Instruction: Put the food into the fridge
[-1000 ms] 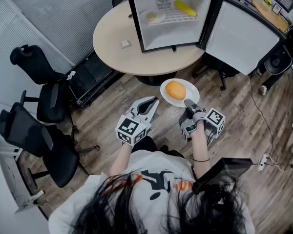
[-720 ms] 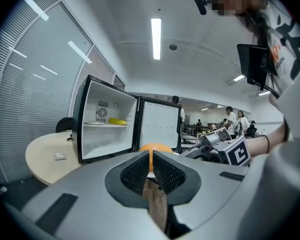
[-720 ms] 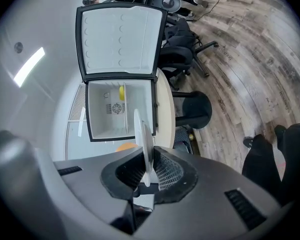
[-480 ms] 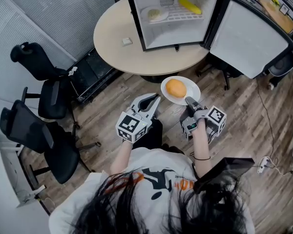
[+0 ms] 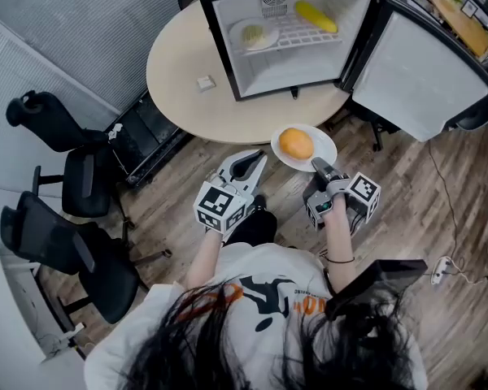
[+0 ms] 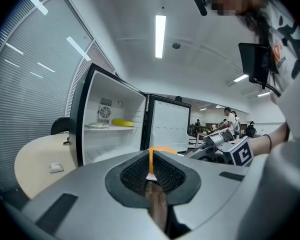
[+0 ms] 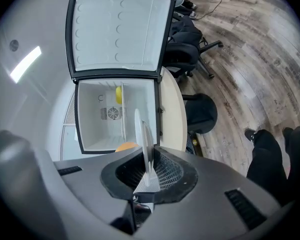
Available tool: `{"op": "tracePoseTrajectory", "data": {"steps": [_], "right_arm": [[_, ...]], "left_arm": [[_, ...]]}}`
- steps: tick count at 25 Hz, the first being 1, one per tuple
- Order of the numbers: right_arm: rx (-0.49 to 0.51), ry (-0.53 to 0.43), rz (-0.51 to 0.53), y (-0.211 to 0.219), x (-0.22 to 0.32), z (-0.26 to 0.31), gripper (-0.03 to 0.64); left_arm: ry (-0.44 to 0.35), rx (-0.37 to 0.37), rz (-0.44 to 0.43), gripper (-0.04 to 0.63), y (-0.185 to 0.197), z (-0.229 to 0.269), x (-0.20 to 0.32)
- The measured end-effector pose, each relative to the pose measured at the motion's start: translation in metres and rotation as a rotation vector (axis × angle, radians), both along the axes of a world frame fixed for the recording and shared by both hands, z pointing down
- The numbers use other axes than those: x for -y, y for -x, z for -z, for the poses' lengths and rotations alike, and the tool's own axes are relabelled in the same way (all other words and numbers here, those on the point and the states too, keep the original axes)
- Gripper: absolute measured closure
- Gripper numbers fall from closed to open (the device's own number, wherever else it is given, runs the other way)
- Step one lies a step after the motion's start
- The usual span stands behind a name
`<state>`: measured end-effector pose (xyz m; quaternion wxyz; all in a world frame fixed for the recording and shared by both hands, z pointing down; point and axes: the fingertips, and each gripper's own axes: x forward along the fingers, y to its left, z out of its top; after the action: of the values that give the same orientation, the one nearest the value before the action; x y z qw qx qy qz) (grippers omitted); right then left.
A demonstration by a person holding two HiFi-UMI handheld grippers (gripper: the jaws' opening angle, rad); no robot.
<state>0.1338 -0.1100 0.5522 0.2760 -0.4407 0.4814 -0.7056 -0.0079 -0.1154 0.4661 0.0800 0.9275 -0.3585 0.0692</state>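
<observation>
Near the table (image 5: 179, 80) edge, right gripper (image 5: 317, 166) is clamping the plate (image 5: 325, 147) rim, bringing the orange (image 5: 296, 143) closer to the open fridge (image 5: 286, 70); left gripper (image 5: 256, 162) is trailing closed, empty.

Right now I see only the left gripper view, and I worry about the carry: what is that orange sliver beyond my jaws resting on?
Observer: The head view shows an orange sitting on a white plate.
Operator: What holds the plate?
Observer: The right hand-held gripper is shut on the plate's near rim; its own view shows the rim edge-on between the jaws.
Operator: Is the plate in the fridge?
Observer: No. From the head view, it is in front of the round table's near edge, mostly over the wood floor.
</observation>
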Motion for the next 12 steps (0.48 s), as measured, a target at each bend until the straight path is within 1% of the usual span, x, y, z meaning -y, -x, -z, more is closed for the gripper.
{"op": "tracePoseTrajectory", "data": {"steps": [6, 12], "right_arm": [[-0.005, -0.015, -0.038, 0.005, 0.047, 0.007, 0.578], [-0.016, -0.013, -0.083, 0.007, 0.09, 0.009, 0.578]], "left_arm": [[-0.001, -0.013, -0.02, 0.581, 0.014, 0.003, 0.056], [-0.01, -0.017, -0.077, 0.581, 0.015, 0.003, 0.102]]}}
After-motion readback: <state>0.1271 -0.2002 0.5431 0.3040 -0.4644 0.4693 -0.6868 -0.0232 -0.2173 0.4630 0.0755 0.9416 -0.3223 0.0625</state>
